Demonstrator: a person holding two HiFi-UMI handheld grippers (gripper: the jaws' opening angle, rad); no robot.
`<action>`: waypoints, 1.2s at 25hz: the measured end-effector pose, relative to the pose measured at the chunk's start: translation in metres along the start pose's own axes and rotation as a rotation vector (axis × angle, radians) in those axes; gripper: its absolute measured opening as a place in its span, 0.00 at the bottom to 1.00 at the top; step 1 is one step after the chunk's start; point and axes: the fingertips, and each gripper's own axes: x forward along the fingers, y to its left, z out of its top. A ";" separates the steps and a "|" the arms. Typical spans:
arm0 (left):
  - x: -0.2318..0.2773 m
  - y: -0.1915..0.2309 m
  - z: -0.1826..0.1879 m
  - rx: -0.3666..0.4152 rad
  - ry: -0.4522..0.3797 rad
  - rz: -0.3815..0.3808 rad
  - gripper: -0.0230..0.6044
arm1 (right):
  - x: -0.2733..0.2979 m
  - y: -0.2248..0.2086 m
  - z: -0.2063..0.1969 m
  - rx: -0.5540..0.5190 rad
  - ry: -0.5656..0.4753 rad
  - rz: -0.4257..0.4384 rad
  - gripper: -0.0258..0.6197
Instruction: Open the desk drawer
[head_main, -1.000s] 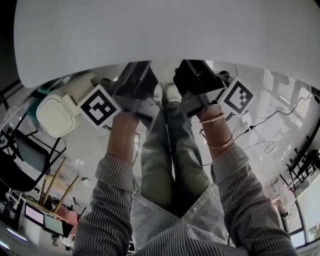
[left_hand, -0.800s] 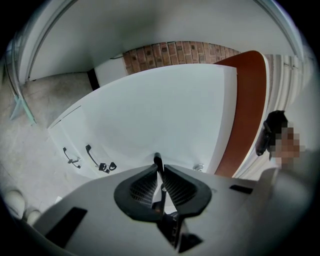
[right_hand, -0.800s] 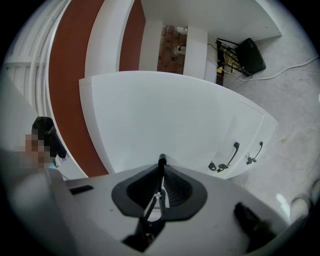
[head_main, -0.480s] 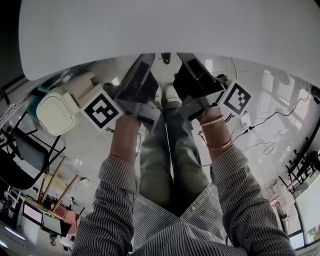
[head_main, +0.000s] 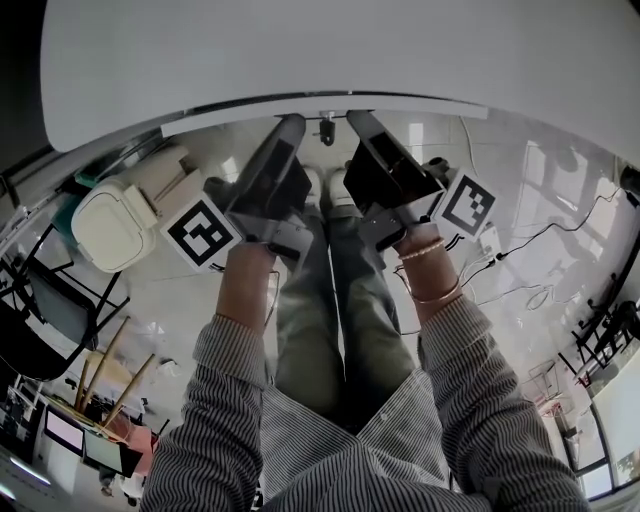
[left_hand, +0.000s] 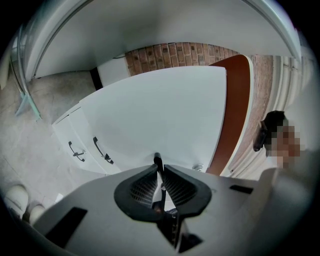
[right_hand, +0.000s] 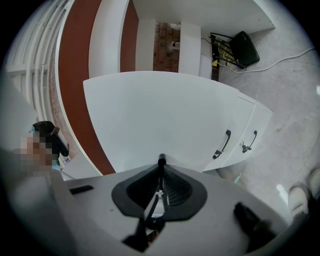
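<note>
Pinched the handle (left_hand: 158, 159) in left tongs (left_hand: 159, 169) and right tongs (right_hand: 161, 172); likely called for straight, even pulling on the drawer (head_main: 220, 118).

The white drawer (head_main: 240, 116) stood slightly out beneath the desk top (head_main: 330, 50), with a dark knob (head_main: 326, 130) at mid-front.

Bin (head_main: 115, 225) on floor (head_main: 180, 290) at left, drawer (head_main: 300, 104) under desktop (head_main: 320, 50)

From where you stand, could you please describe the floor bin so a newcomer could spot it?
Find the big white desk top across the top of the head view. Below its left end, on the glossy floor, sits the bin: cream, rounded, lid closed, unlike the dark chair and wooden sticks nearby.
</note>
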 end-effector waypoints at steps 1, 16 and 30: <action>-0.002 0.000 -0.002 0.004 0.006 0.000 0.11 | -0.002 0.000 -0.002 0.000 0.005 0.000 0.10; -0.021 -0.005 -0.021 -0.056 -0.053 -0.062 0.11 | -0.023 0.005 -0.018 -0.008 -0.012 0.016 0.10; -0.040 -0.001 -0.037 -0.071 -0.063 -0.059 0.10 | -0.039 0.002 -0.037 0.014 -0.028 0.001 0.10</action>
